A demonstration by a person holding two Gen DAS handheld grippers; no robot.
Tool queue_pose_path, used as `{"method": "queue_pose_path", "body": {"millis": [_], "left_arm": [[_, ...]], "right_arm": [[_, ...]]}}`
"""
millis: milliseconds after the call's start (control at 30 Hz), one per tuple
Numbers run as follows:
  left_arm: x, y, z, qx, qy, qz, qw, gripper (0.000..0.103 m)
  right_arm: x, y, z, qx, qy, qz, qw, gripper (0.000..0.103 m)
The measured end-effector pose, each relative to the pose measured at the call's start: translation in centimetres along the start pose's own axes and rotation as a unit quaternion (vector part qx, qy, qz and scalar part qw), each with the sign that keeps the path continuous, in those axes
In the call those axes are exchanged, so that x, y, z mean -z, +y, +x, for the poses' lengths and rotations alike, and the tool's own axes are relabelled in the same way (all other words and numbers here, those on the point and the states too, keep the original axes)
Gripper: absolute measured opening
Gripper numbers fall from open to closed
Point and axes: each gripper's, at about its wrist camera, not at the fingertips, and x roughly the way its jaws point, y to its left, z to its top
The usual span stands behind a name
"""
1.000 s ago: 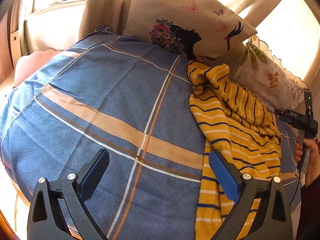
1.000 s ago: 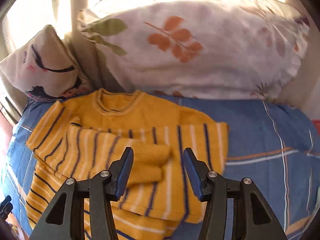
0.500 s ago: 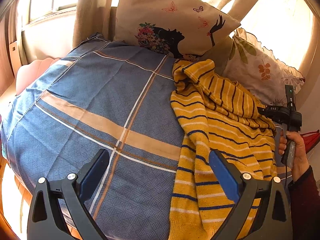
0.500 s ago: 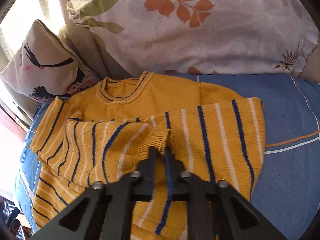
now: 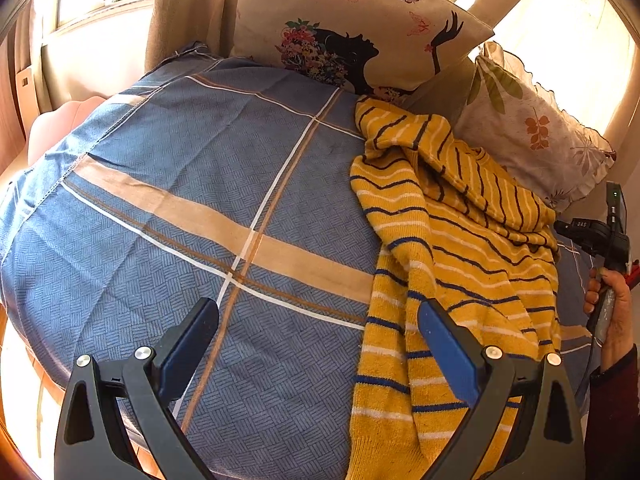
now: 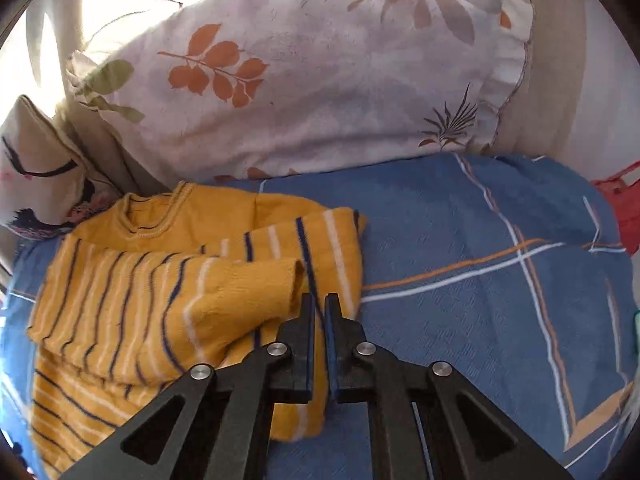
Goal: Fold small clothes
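The right gripper point(image 6: 319, 308) is pinched on the striped sweater point(image 6: 160, 300) beside its sleeve cuff point(image 6: 280, 280), apparently for folding. Below the leaf-print pillow point(image 6: 320, 80), the left gripper point(image 5: 318, 336) gapes wide, holding nothing.

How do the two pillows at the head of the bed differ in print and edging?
The beige pillow with a woman's black silhouette carries butterflies and a flower cluster and has a plain edge; the white pillow with orange and green leaf prints has a ruffled frill. The silhouette pillow stands tilted upright, while the leaf pillow lies lower on the blue checked bedsheet. Both are near the yellow striped sweater.
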Motion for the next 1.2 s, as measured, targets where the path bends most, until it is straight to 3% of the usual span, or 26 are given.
{"method": "queue_pose_path", "body": {"millis": [33,100,133,267,333,433,633,700,733,767,867,933,1000,1033,1067,1200], "left_arm": [[0.1,0.1,0.2,0.005,0.007,0.000,1.0000,0.099],[0.4,0.6,0.7,0.022,0.023,-0.008,0.9995,0.099],[0.6,0.8,1.1,0.035,0.033,-0.014,0.9987,0.099],[1.3,1.2,2.1,0.083,0.060,-0.033,0.9942,0.099],[1.6,0.8,1.8,0.091,0.055,-0.024,0.9940,0.098],[2.2,0.3,1.8,0.141,0.067,-0.032,0.9872,0.096],[3.4,-0.7,1.6,0.164,0.043,-0.031,0.9850,0.096],[3.6,-1.2,1.5,0.195,0.055,-0.035,0.9786,0.095],[3.8,-1.5,1.6,0.222,0.070,-0.036,0.9718,0.081],[4.0,-1.8,1.9,0.246,0.087,-0.035,0.9647,0.056],[4.3,-2.4,1.9,0.215,0.090,-0.012,0.9725,0.021],[4.0,-1.3,1.8,0.231,0.095,-0.039,0.9676,0.017],[3.5,-0.1,1.1,0.243,0.088,-0.064,0.9640,0.012],[3.4,0.4,0.5,0.244,0.080,-0.071,0.9639,0.009],[3.2,0.9,-0.2,0.245,0.071,-0.079,0.9636,0.002],[3.1,2.9,-4.4,0.250,0.025,-0.090,0.9637,0.002]], "right_arm": [[0.9,-0.3,-0.9,-0.022,0.000,0.009,1.000,0.020],[3.2,-0.9,-2.6,-0.076,0.010,0.027,0.997,0.053],[4.4,-1.5,-3.4,-0.105,0.016,0.036,0.994,0.056],[10.9,-2.4,-5.8,-0.182,0.056,0.056,0.980,0.056],[13.9,-2.8,-6.5,-0.196,0.063,0.066,0.976,0.056],[17.5,-2.8,-8.0,-0.195,0.040,0.070,0.977,0.056],[21.2,0.0,-9.5,-0.240,0.036,0.062,0.968,0.056],[21.9,1.0,-9.9,-0.250,0.036,0.059,0.966,0.058],[22.4,1.4,-10.0,-0.264,0.039,0.066,0.961,0.058],[23.0,1.7,-10.1,-0.277,0.040,0.072,0.957,0.058],[24.9,2.8,-11.2,-0.272,0.012,0.070,0.960,0.058],[25.4,3.6,-11.7,-0.250,0.002,0.055,0.967,0.055],[25.2,3.8,-11.7,-0.248,0.013,0.049,0.968,0.020],[25.0,3.6,-11.7,-0.254,0.017,0.053,0.966,0.015],[24.6,3.1,-11.9,-0.262,0.017,0.063,0.963,0.013],[24.2,1.2,-14.1,-0.307,0.000,0.101,0.946,0.011]]}}
